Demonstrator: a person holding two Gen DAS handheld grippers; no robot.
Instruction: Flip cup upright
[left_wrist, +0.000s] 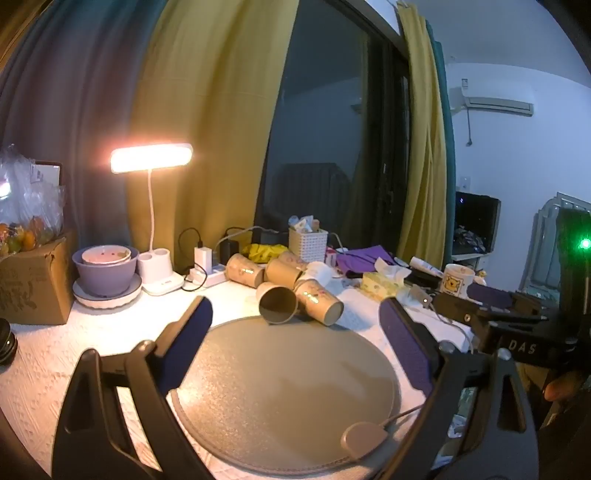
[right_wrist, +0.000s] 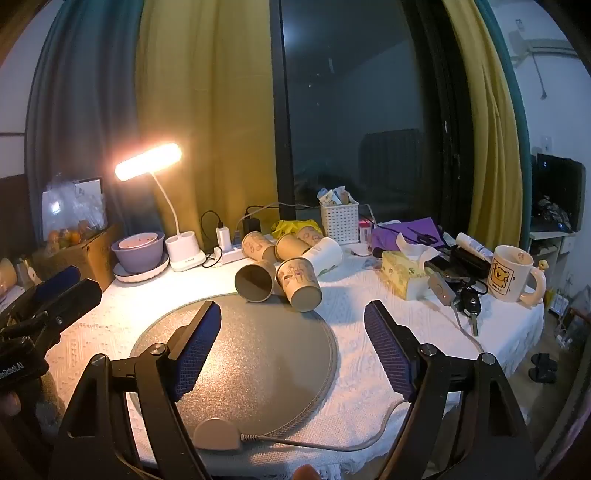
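Lying on its side ahead of both spread, empty grippers, the nearest cup (right_wrist: 254, 283) points its mouth back toward the right gripper's (right_wrist: 291, 347) fingers.

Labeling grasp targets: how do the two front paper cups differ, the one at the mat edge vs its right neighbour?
The mat-edge cup points its open mouth at the cameras, showing a dark inside; the right cup shows its closed base. The mat-edge cup's wall is mostly hidden; the right cup's printed wall is plain. Both are brown paper, lying on their sides, touching, at the grey mat rim.
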